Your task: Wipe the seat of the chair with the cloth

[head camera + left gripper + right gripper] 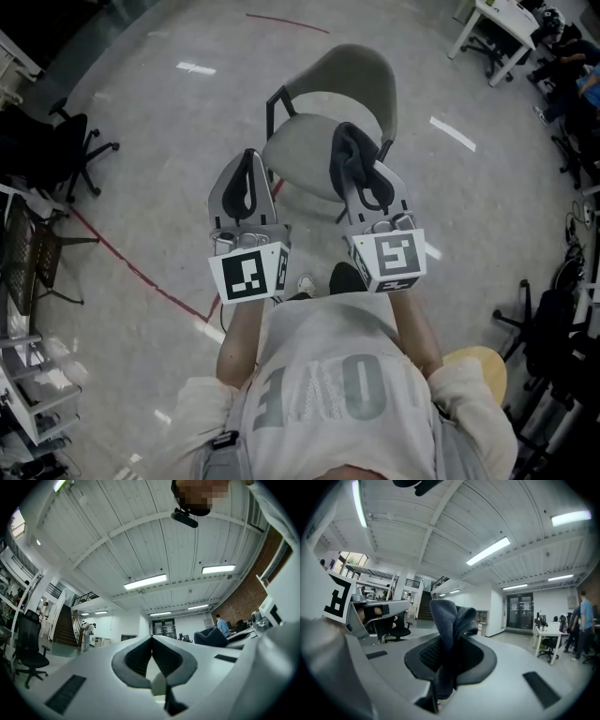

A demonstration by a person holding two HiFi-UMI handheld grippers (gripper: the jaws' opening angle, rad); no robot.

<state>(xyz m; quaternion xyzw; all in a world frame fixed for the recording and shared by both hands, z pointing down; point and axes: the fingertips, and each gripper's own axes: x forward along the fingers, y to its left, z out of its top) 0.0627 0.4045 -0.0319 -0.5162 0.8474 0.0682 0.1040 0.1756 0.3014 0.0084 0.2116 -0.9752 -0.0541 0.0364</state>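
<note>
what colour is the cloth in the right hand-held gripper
The cloth is dark blue-grey, seen best in the right gripper view.

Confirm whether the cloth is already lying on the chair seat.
No, the cloth is clamped in the right gripper, which points up toward the ceiling, off the chair seat.

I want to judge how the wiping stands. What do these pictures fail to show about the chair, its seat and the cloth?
- Seat: its right part is covered by the right gripper and cloth in the head view; both gripper views face upward, away from the chair.
- Dirt on the seat: too small to tell, head view.
- Cloth's lower end: hidden between the fingers, right gripper view.
</note>
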